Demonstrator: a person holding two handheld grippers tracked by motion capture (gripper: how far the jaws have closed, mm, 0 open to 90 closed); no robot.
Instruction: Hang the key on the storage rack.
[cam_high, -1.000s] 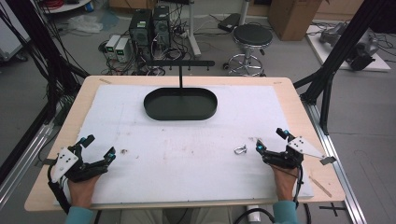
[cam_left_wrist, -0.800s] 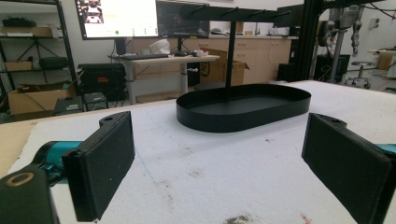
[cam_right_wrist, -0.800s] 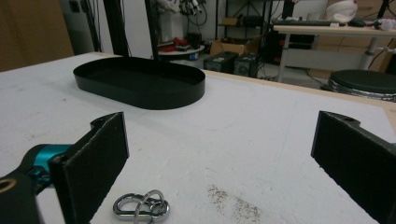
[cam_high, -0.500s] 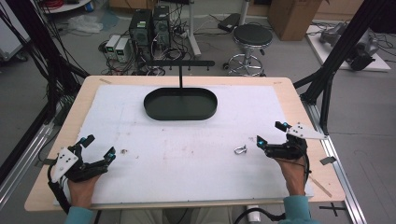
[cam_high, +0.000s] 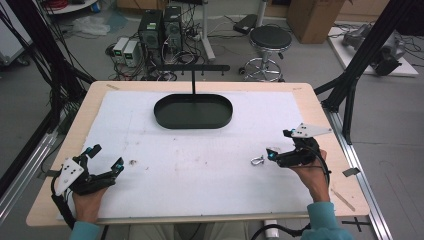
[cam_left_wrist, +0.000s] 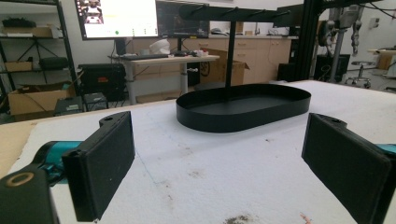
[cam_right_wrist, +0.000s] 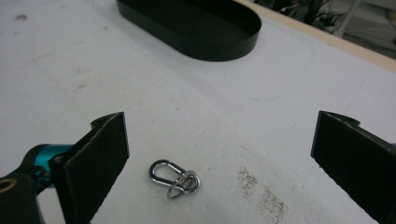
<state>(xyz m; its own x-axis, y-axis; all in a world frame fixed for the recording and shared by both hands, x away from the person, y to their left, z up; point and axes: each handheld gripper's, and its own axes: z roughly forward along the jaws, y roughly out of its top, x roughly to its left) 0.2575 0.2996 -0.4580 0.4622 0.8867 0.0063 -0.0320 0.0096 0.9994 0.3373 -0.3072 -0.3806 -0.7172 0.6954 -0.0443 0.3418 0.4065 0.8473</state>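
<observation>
Black rubber-faced jaws of the right gripper (cam_right_wrist: 219, 154) stand wide apart, low over the table, framing a small chrome snap clip (cam_right_wrist: 174, 176) with a ring linked to it; the clip lies flat on the white foam mat (cam_high: 200, 160), nearer the left jaw and touching neither. This spacing likely prepares a pinch on the clip. The left gripper (cam_high: 102, 160) rests on the mat's opposite side, jaws likewise spread and holding nothing (apparently idle). Beyond both sits a matte black oval tray (cam_high: 193, 111) with a T-shaped post (cam_high: 193, 80) at its far rim, well apart from the clip
</observation>
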